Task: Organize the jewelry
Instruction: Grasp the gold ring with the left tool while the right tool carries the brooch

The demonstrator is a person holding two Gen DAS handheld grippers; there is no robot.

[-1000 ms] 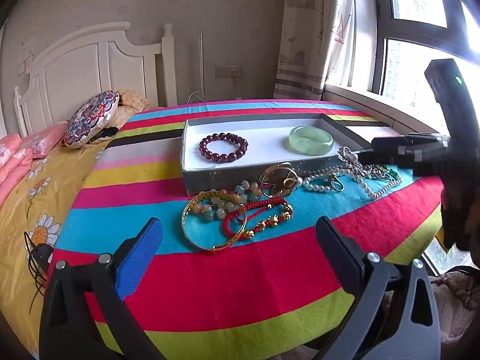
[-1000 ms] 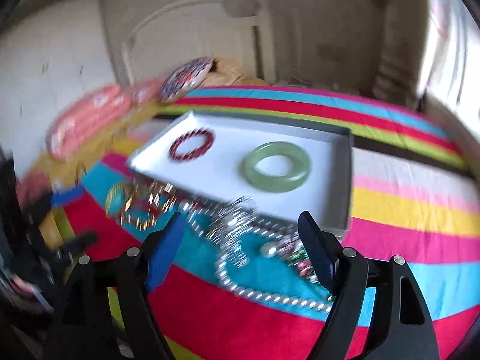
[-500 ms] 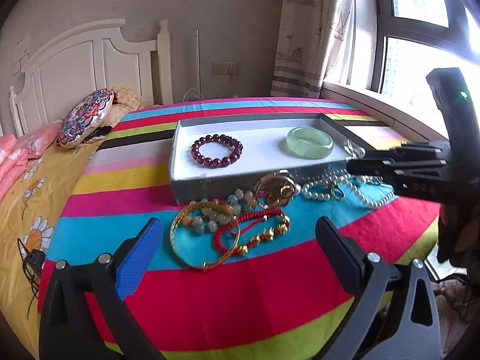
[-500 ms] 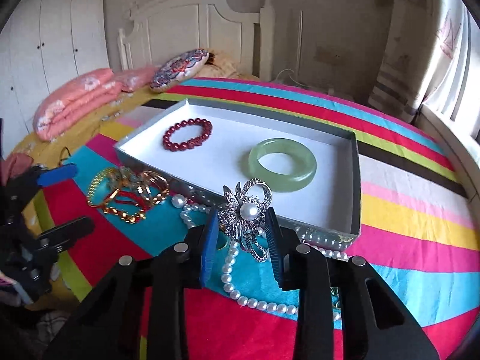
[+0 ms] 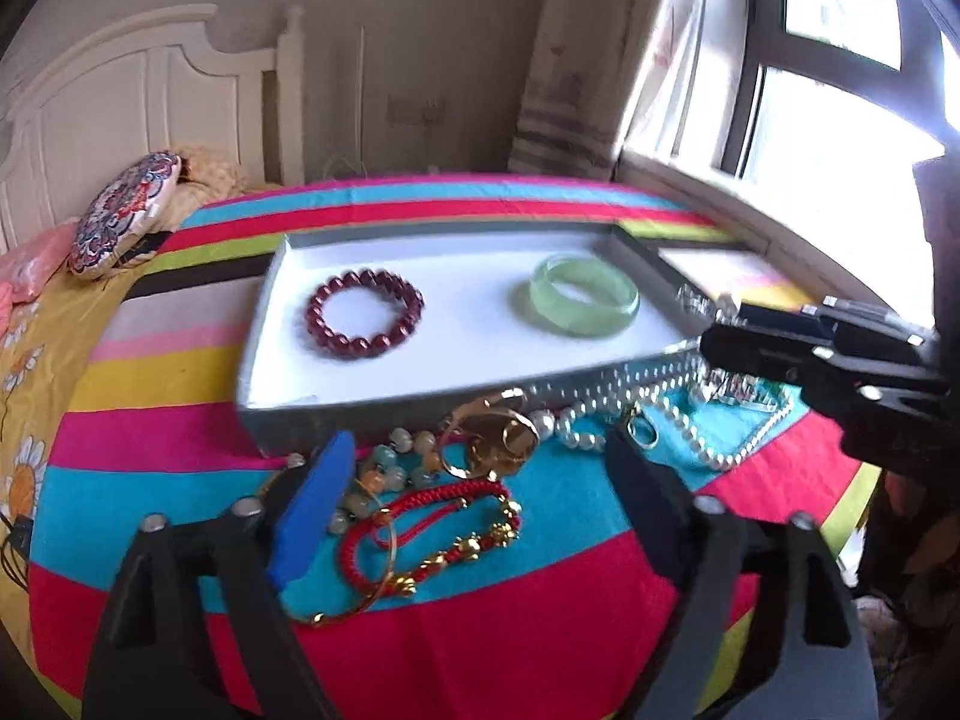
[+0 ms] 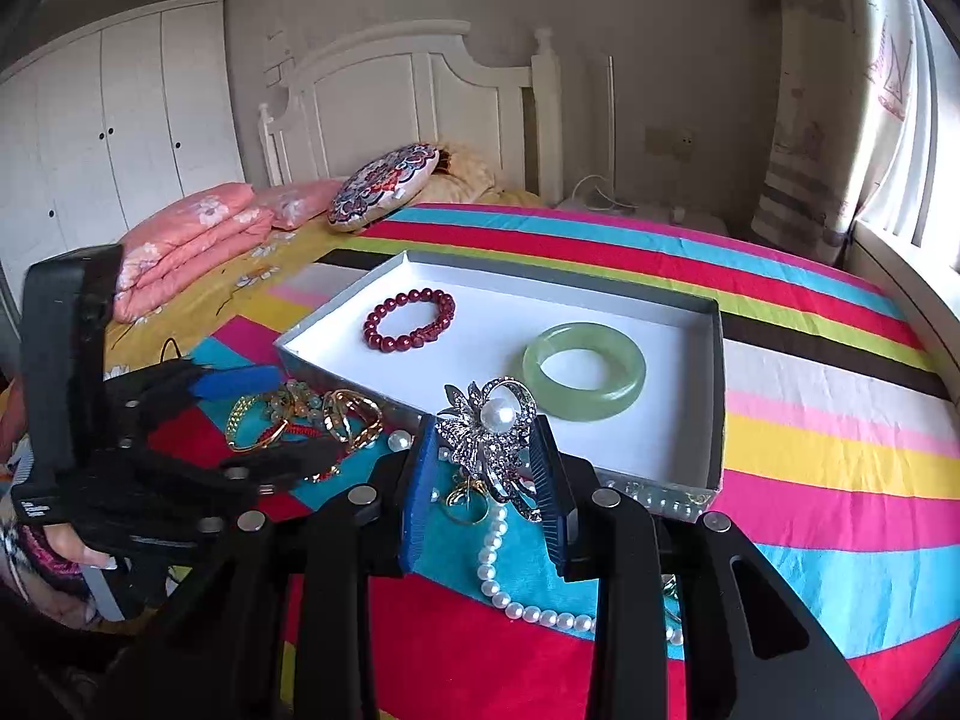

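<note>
- Left tongs (image 5: 474, 468): jaws spread wide, gripping nothing, low over the striped blanket (image 5: 540, 630) on the bed. Against half a second back, they sit closer to the pile; the blue pad now overlaps the gold bangle's (image 5: 354, 576) left side.
- Between the left fingers: red cord bracelet (image 5: 432, 516), pale green beads (image 5: 384, 468) and a gold ornament (image 5: 498, 438), all just short of the tray's front wall.
- Tray (image 5: 372, 405): grey-walled, white inside. Dark red bead bracelet (image 5: 364, 313) lies in its left half, jade bangle (image 5: 584, 303) in its right half, well apart.
- Pearl necklace (image 5: 690, 432): strung along the blanket before the tray's right front corner, running under the right tongs.
- Right tongs (image 6: 485, 450): closed on the silver pearl brooch (image 6: 495, 426), pads pressing both its sides. The brooch is lifted above the blanket at the tray's front edge, near the jade bangle (image 6: 584, 370). Compared with half a second ago, it is raised higher and nearer the tray, the grip unchanged.
- Gold ring (image 6: 465, 501): on the blanket beneath the brooch, beside the pearls (image 6: 528, 606).
</note>
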